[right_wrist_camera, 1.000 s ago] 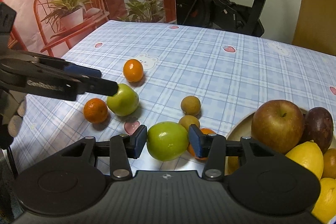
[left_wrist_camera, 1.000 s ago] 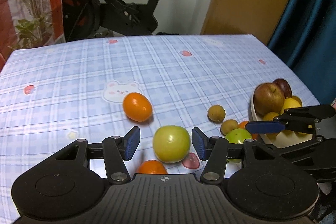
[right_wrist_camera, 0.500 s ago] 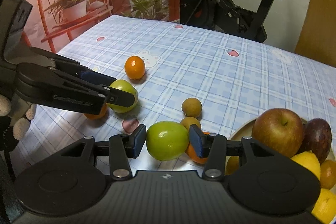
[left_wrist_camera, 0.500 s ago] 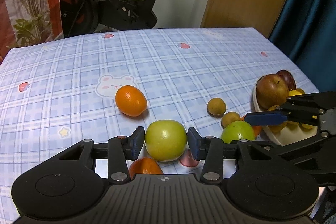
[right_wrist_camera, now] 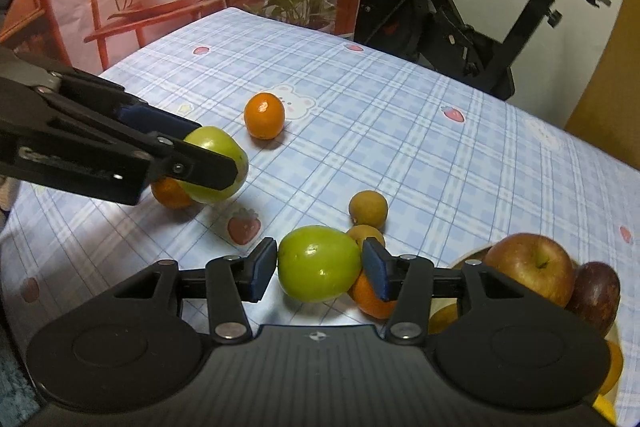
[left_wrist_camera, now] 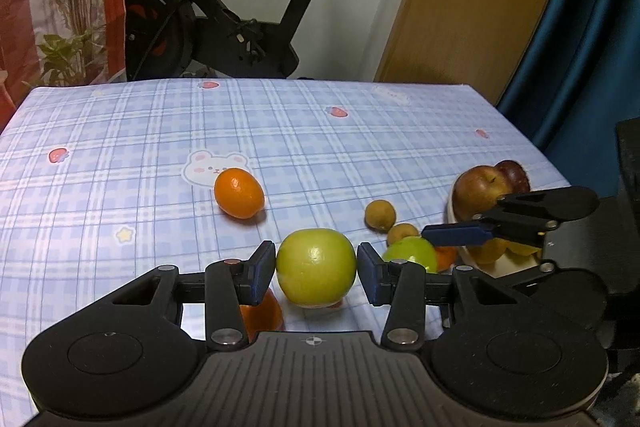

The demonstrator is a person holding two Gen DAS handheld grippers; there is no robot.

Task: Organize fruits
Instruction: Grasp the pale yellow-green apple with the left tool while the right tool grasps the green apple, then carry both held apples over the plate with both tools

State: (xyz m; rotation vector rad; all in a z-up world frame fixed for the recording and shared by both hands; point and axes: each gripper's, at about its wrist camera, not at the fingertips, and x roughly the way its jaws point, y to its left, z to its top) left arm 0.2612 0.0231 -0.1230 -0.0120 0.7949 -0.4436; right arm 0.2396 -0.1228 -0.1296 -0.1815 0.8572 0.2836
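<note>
Left of the bowl [right_wrist_camera: 472, 254] | right gripper [right_wrist_camera: 320, 267] fingers clasp a green apple [right_wrist_camera: 318, 263], nearer the bowl | left gripper [left_wrist_camera: 316, 267] fingers clasp another green apple [left_wrist_camera: 316, 267], lifted off the worktop [left_wrist_camera: 160, 147], farther left | bowl lies rightward of both.

Glossy, smooth green apple [left_wrist_camera: 316, 267] between matt black plastic left claw [left_wrist_camera: 316, 273]; beyond it, printed plaid cloth [left_wrist_camera: 160, 131] covers the bench.
</note>
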